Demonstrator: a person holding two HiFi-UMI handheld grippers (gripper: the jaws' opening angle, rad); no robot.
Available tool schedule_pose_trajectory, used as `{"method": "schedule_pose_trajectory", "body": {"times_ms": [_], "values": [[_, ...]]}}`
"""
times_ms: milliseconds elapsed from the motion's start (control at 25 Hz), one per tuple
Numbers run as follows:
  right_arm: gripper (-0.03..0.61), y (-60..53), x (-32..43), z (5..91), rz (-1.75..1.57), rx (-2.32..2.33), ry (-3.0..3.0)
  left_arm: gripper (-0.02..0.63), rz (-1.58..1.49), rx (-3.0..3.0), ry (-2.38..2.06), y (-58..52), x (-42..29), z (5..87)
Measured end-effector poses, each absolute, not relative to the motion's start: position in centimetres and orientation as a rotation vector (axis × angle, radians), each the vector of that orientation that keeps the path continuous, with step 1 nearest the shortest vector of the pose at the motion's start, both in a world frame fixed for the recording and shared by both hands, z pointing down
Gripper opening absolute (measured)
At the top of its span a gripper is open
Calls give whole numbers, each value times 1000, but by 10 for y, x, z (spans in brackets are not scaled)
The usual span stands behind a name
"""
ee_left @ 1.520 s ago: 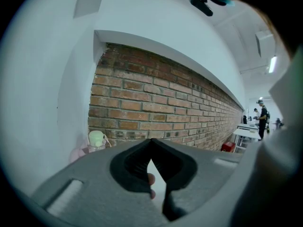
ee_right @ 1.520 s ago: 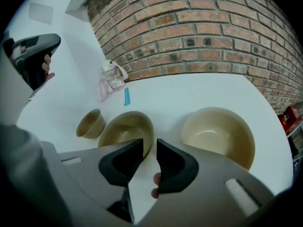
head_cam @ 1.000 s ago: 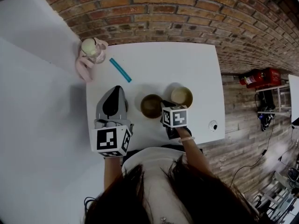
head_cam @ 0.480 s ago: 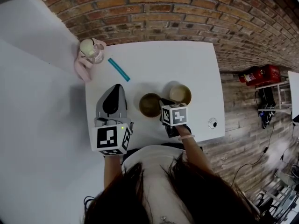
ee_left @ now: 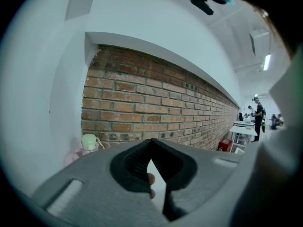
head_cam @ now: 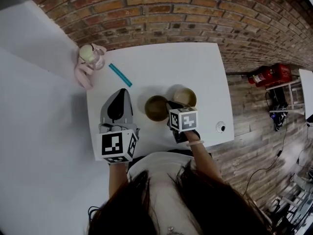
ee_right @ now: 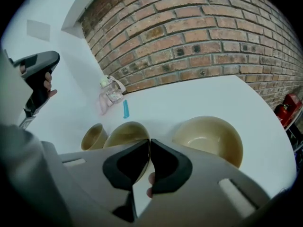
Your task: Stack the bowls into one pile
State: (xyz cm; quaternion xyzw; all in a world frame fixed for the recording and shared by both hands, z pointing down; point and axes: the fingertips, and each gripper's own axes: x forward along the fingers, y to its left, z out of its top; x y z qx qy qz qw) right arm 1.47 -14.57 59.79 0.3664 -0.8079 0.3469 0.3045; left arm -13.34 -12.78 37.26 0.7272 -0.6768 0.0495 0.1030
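Middle bowl (ee_right: 124, 134) has its rim pinched in the right tool (ee_right: 149, 141), while the left tool (ee_left: 151, 140) is closed, empty and well apart.

White table (head_cam: 205, 67), teal stick (head_cam: 120, 75), pink cup (head_cam: 89, 58) at corner, brick wall (head_cam: 171, 13)

Three tan bowls sit upright, unstacked, in a row on the table (ee_right: 189, 96): small bowl (ee_right: 93, 136), middle bowl (ee_right: 124, 132) just beside, wide bowl (ee_right: 208, 138) apart
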Motion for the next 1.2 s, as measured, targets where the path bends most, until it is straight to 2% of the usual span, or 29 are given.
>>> {"method": "schedule_pose_trajectory", "body": {"times_ms": [1200], "values": [[25, -173, 91, 556, 972, 1293, -2178, 0, 167, 2321, -1836, -147, -76, 365]]}}
